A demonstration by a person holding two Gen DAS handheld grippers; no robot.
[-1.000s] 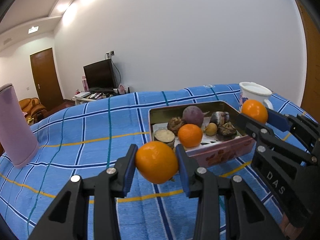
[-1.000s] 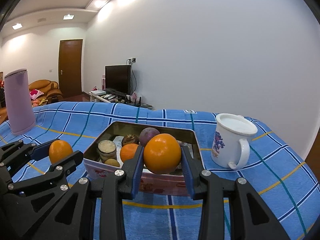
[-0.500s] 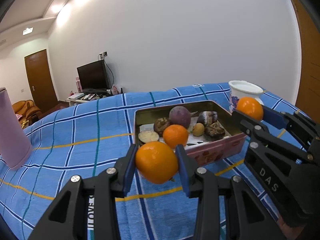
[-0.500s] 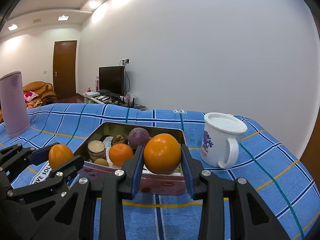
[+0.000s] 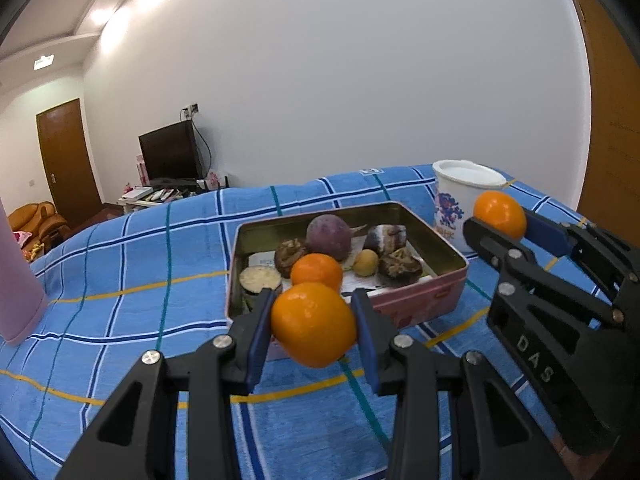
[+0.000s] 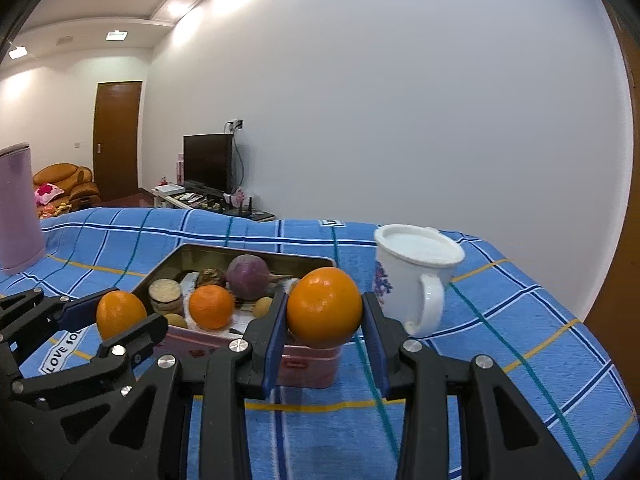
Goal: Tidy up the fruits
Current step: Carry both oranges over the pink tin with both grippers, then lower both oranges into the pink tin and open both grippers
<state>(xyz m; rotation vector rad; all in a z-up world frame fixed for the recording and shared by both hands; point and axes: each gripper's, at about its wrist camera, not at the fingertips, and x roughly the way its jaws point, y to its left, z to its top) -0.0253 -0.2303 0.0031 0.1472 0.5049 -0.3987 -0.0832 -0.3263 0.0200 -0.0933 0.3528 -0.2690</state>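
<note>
My left gripper is shut on an orange and holds it above the cloth, just in front of the pink tin's near wall. My right gripper is shut on a second orange, held in the air before the tin's near right corner. The tin holds a small orange, a purple round fruit, a small yellow fruit and several dark pieces. The right gripper with its orange shows at the right of the left wrist view; the left one's orange shows at the left of the right wrist view.
A white mug with a blue print stands right of the tin. A tall pink cylinder stands at the far left on the blue checked cloth. Behind are a TV, a door and a sofa.
Both grippers have moved slightly closer to the tin, each still holding its orange. The tin and mug look larger and shifted a little left in the left wrist view.
</note>
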